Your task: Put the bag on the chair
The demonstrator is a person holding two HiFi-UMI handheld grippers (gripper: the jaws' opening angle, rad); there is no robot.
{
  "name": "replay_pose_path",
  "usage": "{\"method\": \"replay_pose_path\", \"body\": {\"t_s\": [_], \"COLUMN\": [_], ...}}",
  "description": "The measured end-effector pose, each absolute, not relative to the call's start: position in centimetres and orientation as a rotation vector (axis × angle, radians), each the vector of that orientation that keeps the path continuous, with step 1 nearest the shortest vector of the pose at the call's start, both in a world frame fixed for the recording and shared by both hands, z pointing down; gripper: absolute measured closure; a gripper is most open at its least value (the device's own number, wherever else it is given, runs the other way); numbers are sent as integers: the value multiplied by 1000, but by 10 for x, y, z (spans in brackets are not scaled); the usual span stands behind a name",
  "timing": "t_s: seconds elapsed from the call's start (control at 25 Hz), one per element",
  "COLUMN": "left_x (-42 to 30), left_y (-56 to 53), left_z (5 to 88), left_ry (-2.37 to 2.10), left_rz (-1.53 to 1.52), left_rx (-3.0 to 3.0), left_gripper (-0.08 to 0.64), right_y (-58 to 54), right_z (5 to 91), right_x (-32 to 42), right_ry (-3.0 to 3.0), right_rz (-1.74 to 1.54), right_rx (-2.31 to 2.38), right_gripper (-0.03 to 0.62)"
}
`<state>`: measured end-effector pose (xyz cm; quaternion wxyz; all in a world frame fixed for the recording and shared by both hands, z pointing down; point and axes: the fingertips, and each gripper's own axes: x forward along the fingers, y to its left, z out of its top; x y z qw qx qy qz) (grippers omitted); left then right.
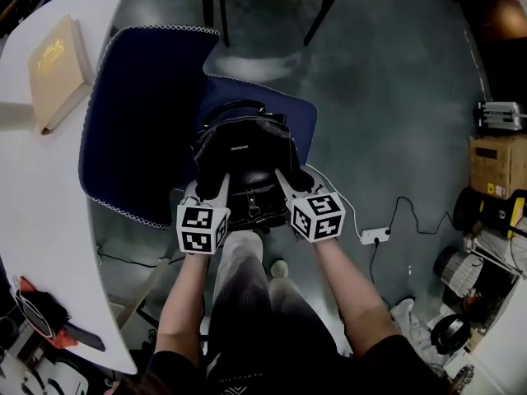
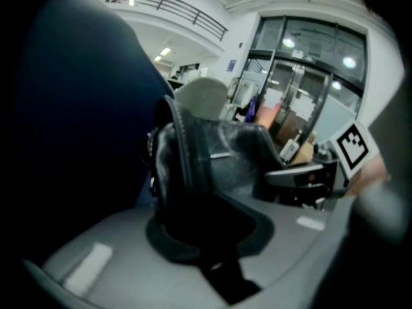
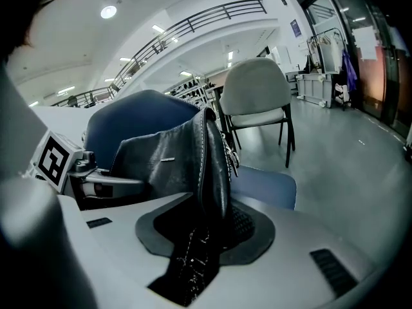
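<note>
A black leather bag [image 1: 244,148] stands upright over the seat of a blue chair [image 1: 301,115], whose backrest [image 1: 140,113] rises at the left. My left gripper [image 1: 216,189] is shut on the bag's near left side, and my right gripper [image 1: 288,186] is shut on its near right side. In the left gripper view the bag [image 2: 212,166] fills the space between the jaws of the left gripper [image 2: 209,234], with the chair back [image 2: 71,108] dark beside it. In the right gripper view the bag's seamed edge [image 3: 209,166] runs down between the jaws of the right gripper [image 3: 206,237], above the blue seat [image 3: 267,185].
A white curved table [image 1: 33,188] with a tan book [image 1: 58,64] lies left of the chair. A grey chair [image 3: 257,85] stands beyond. A power strip [image 1: 375,235], cables, cardboard boxes [image 1: 498,163] and gear crowd the floor at the right.
</note>
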<state>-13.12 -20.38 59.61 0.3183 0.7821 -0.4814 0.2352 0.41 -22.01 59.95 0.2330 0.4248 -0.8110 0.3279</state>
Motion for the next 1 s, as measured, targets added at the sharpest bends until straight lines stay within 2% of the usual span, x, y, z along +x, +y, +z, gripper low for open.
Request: {"method": "replay_pose_path", "body": {"t_s": [1.0], "left_x": [-139], "left_y": [-245], "left_z": [654], "left_ry": [-1182], "left_rz": [609], "left_rx": [1921], "left_gripper": [437], "right_y": [-267], "right_z": [654], "right_x": [4], "right_ry": [-2121], "right_rz": [849], "right_rx": [1159], "right_gripper": [426]}}
